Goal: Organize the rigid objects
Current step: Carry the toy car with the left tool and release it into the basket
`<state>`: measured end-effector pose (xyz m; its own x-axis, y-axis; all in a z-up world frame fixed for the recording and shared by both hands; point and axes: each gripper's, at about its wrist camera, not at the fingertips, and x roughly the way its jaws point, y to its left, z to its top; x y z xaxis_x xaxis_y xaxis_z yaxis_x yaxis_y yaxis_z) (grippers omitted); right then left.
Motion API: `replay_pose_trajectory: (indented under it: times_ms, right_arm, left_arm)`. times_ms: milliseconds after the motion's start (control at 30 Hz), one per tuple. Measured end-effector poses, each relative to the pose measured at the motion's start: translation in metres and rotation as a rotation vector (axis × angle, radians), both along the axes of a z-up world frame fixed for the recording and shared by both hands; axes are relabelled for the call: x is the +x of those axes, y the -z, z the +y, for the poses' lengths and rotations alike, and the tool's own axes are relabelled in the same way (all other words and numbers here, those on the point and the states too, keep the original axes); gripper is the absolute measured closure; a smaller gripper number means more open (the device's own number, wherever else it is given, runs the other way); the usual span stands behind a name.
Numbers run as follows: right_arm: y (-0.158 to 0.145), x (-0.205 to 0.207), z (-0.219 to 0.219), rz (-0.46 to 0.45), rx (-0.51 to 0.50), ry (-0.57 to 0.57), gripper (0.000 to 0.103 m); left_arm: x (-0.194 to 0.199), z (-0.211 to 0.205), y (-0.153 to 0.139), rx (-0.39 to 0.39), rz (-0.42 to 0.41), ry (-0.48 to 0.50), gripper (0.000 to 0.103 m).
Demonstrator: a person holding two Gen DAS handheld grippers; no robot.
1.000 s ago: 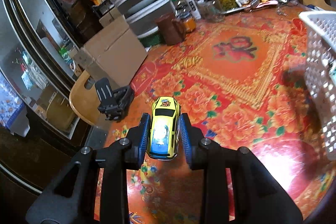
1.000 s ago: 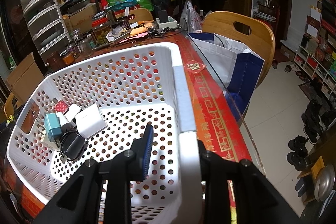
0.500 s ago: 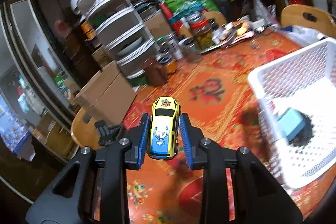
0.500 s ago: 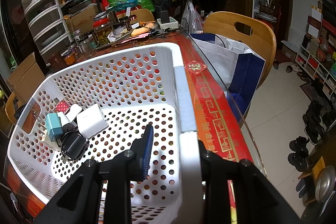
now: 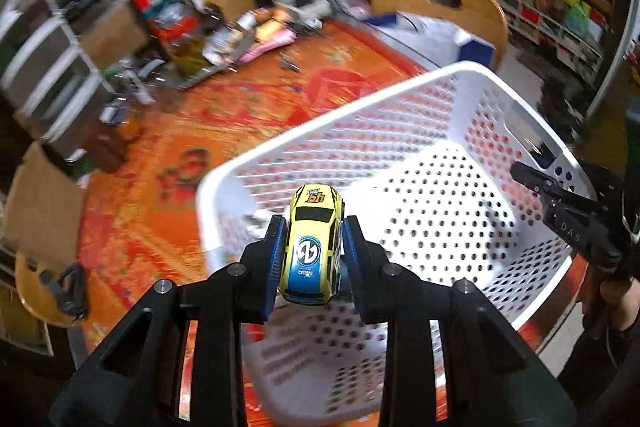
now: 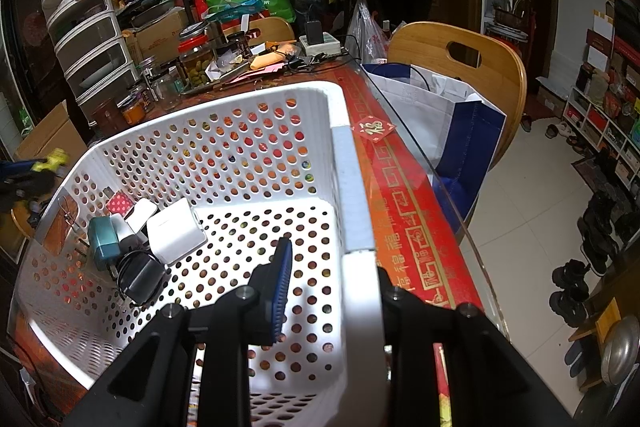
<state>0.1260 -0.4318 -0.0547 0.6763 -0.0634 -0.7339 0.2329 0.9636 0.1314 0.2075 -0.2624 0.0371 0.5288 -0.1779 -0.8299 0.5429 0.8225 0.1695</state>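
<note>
Yellow toy car [image 5: 313, 246], clamped in left hand-held gripper [image 5: 312, 253], nose pointing forward; right [image 6: 332, 291] grips basket wall [image 6: 354, 211].

We see a glossy painted toy car [image 5: 314, 242] between ribbed blue rubbery pads on the matt black plastic fingers [image 5: 276, 259] at the lower centre of the left wrist view. The basket [image 6: 344, 187] filling the middle of the right wrist view is smooth white perforated plastic, and the chargers [image 6: 174, 229] at its lower left look like smooth plastic, white, teal and glossy black. The counter [image 6: 404, 211] carries a shiny glass sheet over a red and gold printed cloth, and the chair [image 6: 496, 67] at upper right is smooth pale wood.
</note>
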Motion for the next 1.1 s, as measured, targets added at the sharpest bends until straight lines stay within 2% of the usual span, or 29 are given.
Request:
replay_pose_trajectory:
  times_ms: [167,467,600,633,700,733,767,800,867,967,1100]
  right_arm:
    - [-0.001,0.0,0.002,-0.004,0.003,-0.001,0.076]
    - [-0.001,0.0,0.001,-0.002,0.005,-0.006,0.075]
    - [0.0,0.001,0.001,-0.004,0.01,-0.001,0.075]
    - [0.0,0.001,0.001,-0.003,0.01,-0.001,0.075]
    - [0.001,0.001,0.001,-0.002,0.01,-0.001,0.075]
    - [0.001,0.0,0.001,-0.003,0.009,-0.002,0.075]
    - [0.001,0.0,0.001,-0.003,0.008,-0.003,0.075]
    - [0.001,0.0,0.001,-0.003,0.007,-0.003,0.075]
    - [0.001,0.0,0.001,-0.001,0.005,-0.005,0.075]
    - [0.001,0.001,0.001,-0.002,0.005,-0.005,0.075]
    - [0.001,0.001,0.001,-0.001,0.004,-0.005,0.075]
  left_arm:
    - [0.022,-0.031,0.033,0.061,0.086,0.019,0.076]
    - [0.052,-0.052,0.098,0.207,0.286,0.03,0.076]
    - [0.061,-0.05,0.106,0.179,0.337,0.035,0.075]
    - [0.063,-0.049,0.102,0.156,0.342,0.043,0.073]
    - [0.061,-0.04,0.078,0.092,0.301,0.066,0.066]
    - [0.059,-0.032,0.061,0.059,0.259,0.067,0.054]
    - [0.056,-0.02,0.04,0.027,0.209,0.067,0.038]
    - [0.053,-0.008,0.022,-0.002,0.164,0.062,0.03]
    - [0.046,0.026,-0.014,-0.061,0.067,0.027,0.004]
    - [0.041,0.063,-0.037,-0.088,0.022,-0.004,0.0]
    - [0.034,0.092,-0.034,-0.044,0.003,-0.015,0.0]
